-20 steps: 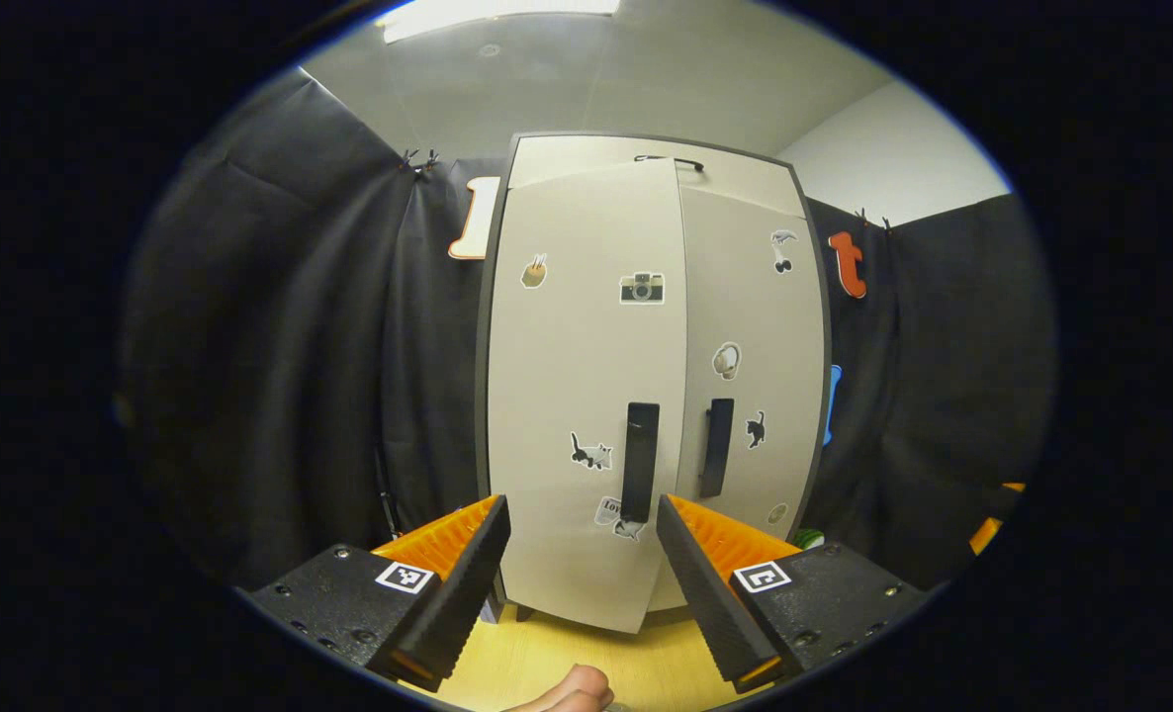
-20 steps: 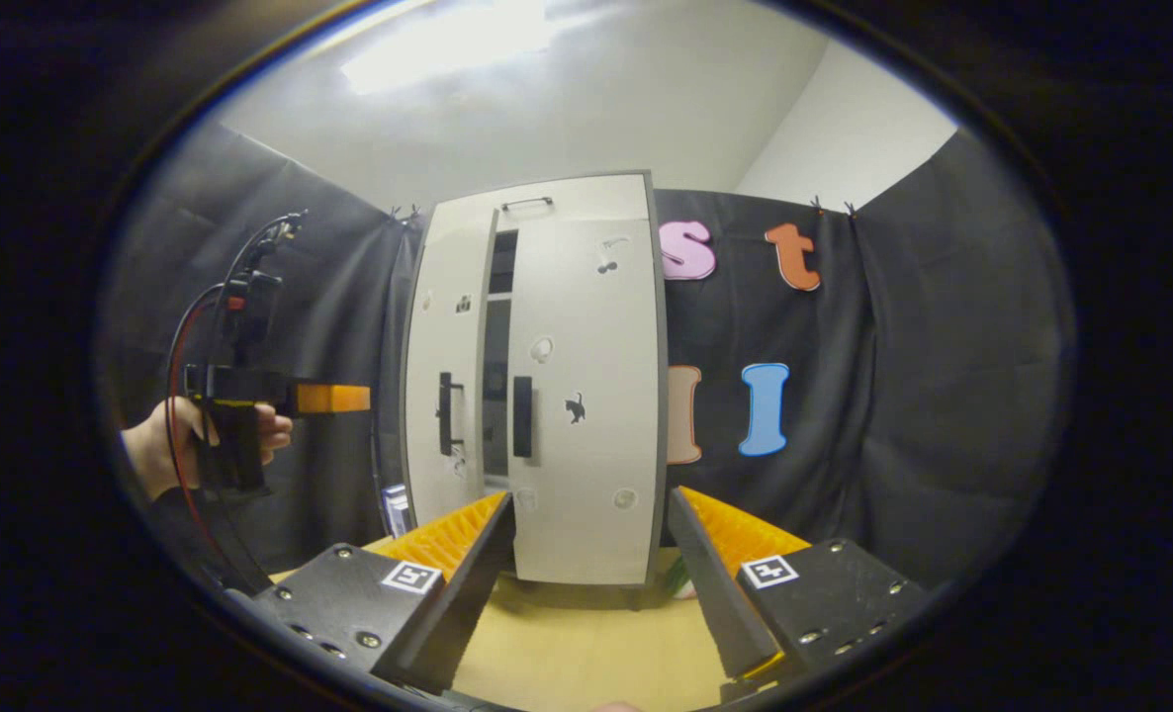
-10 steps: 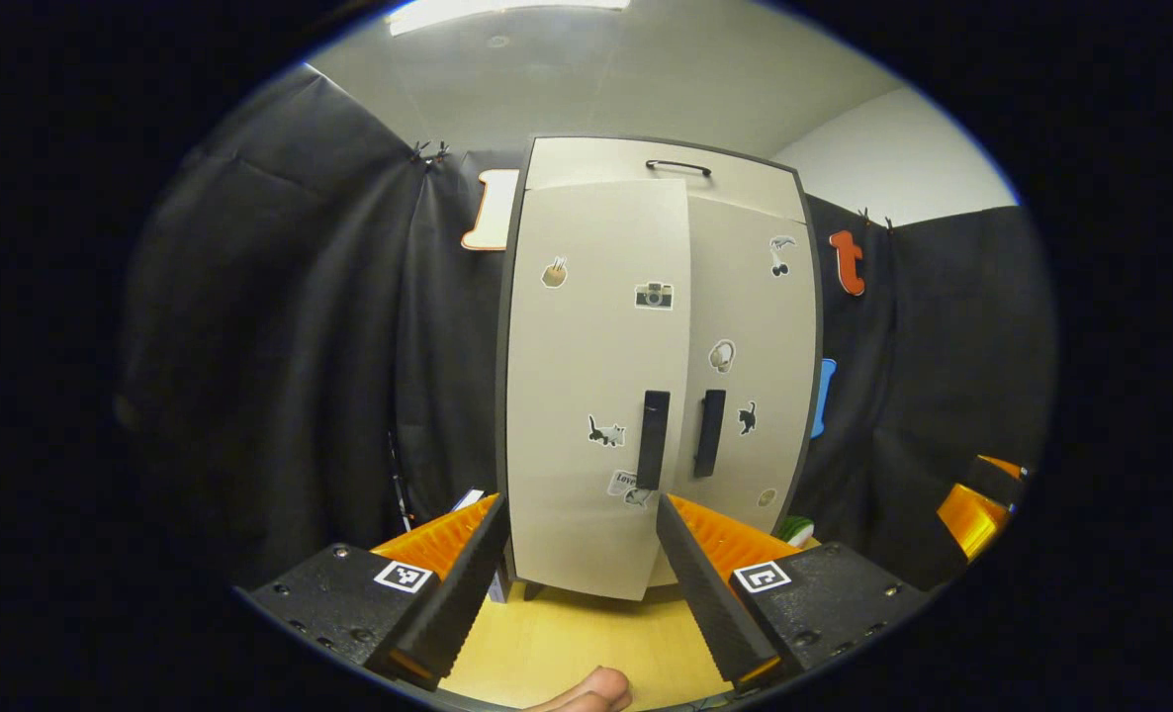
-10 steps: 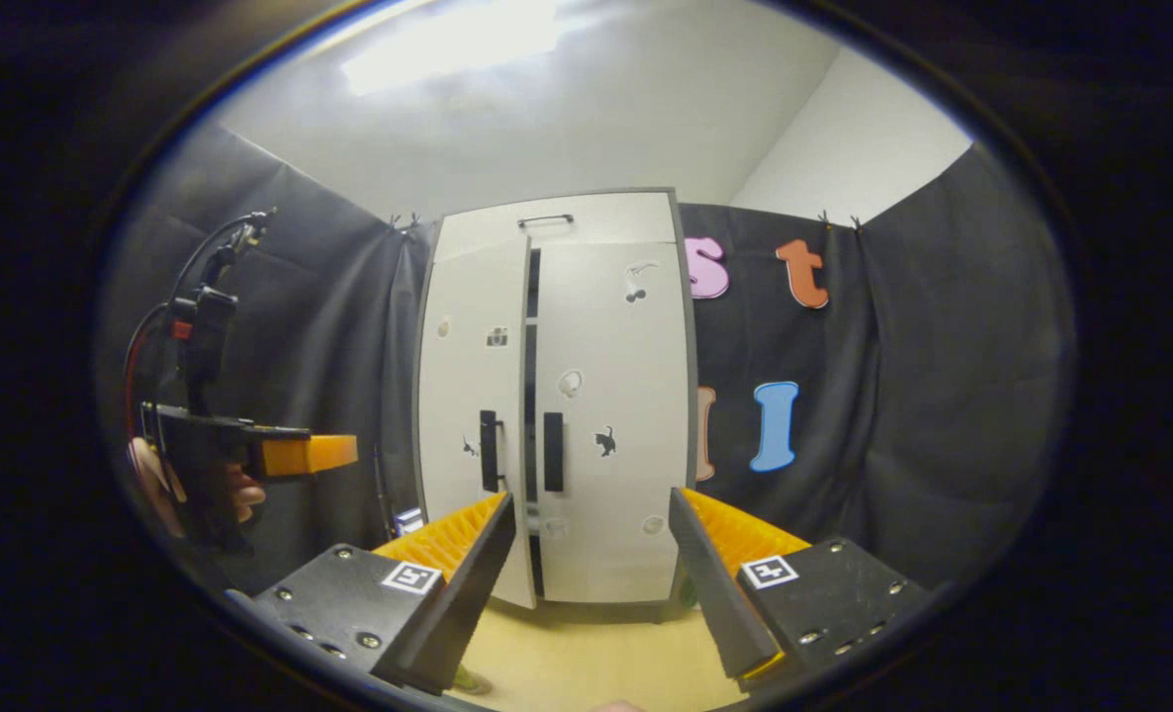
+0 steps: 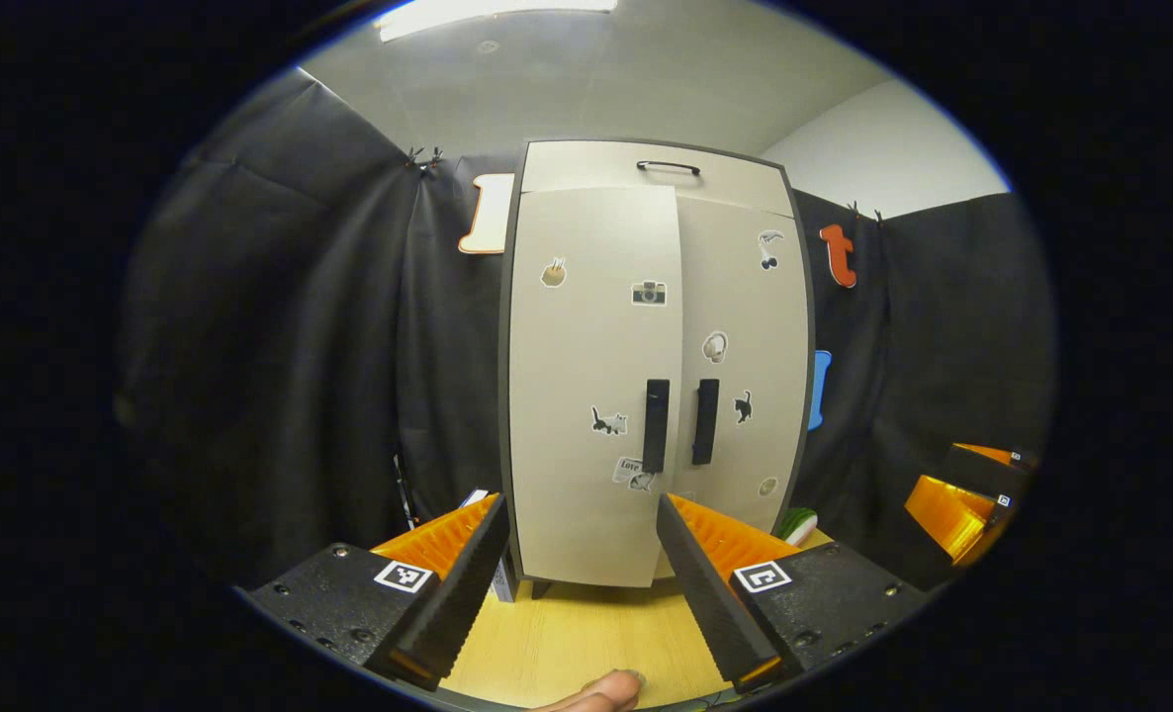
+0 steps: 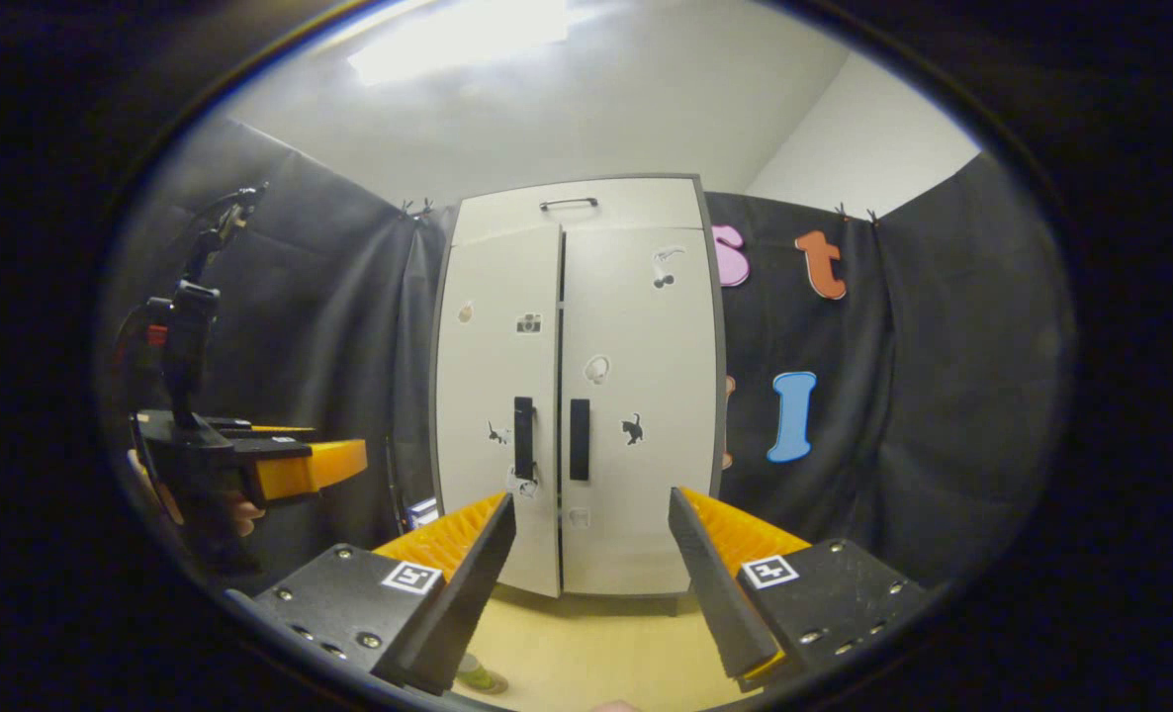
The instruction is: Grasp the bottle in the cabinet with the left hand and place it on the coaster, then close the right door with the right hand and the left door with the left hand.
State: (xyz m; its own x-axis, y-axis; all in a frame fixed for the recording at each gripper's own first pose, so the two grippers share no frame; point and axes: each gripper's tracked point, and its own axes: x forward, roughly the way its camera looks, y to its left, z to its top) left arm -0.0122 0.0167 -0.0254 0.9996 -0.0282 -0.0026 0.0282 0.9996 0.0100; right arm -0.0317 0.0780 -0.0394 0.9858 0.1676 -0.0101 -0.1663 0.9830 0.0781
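The left door (image 5: pixel 591 386), ajar 0.5 s ago, now sits flush beside the right door (image 5: pixel 740 366), so the closing looks done. Count: 1 cabinet (image 6: pixel 577 396), 2 doors, 2 handles. Both the left tool (image 5: pixel 579 578) and right tool (image 6: pixel 591 583) hang open and empty above the table (image 5: pixel 586 633). The bottle's position cannot be made out.

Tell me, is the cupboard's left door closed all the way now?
Shut, it looks. The left door lies flush beside the right door, their handles side by side, only a thin seam between.
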